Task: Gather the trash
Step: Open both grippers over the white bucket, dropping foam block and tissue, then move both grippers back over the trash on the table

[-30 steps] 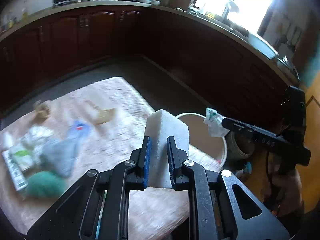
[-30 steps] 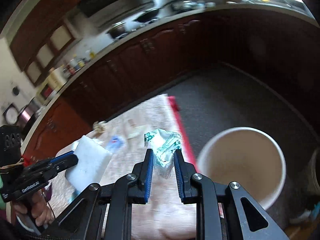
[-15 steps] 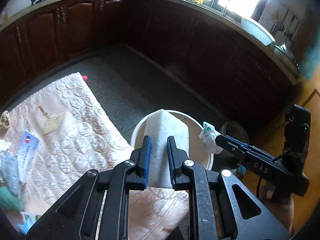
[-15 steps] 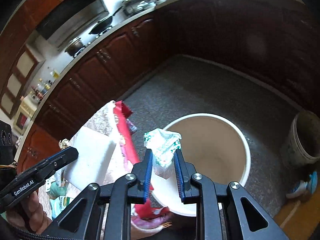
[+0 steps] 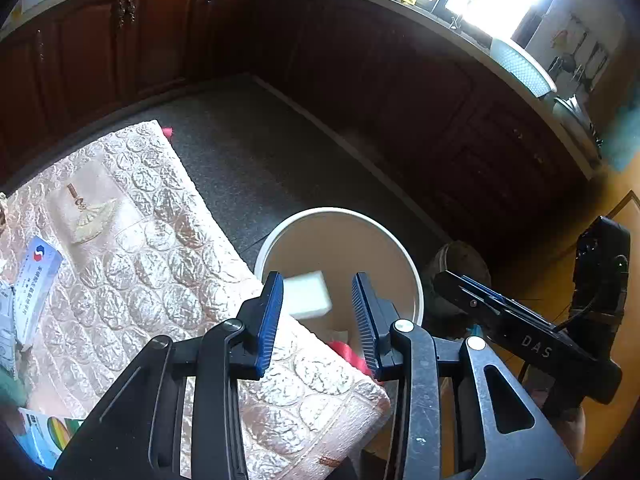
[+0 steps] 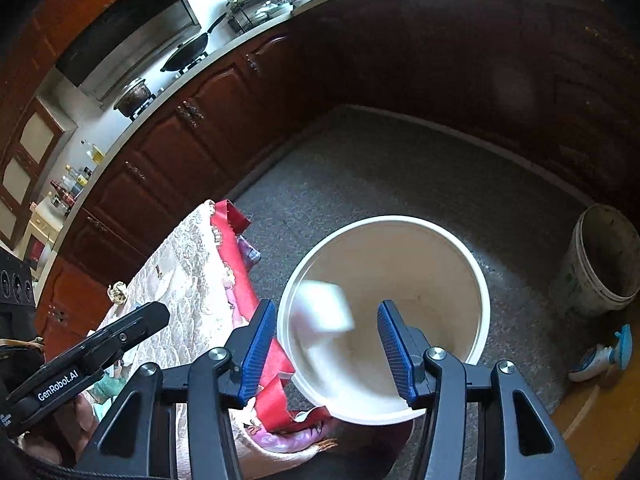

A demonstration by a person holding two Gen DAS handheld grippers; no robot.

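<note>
A white bucket stands on the floor beside the table; it also shows in the right wrist view. My left gripper is open above the bucket's near rim. A white foam block, blurred, is falling into the bucket; it also shows in the right wrist view. My right gripper is open and empty over the bucket. The crumpled wrapper it held is out of sight. The right gripper also shows in the left wrist view.
A table with a pink quilted cloth holds a blue-white packet and other litter at its left edge. A red cloth hangs off the table edge. A dirty small bucket stands to the right. Dark cabinets surround the floor.
Both grippers have opened over the bucket. The foam block has left my left gripper and is dropping in. The crumpled wrapper has left my right gripper.
</note>
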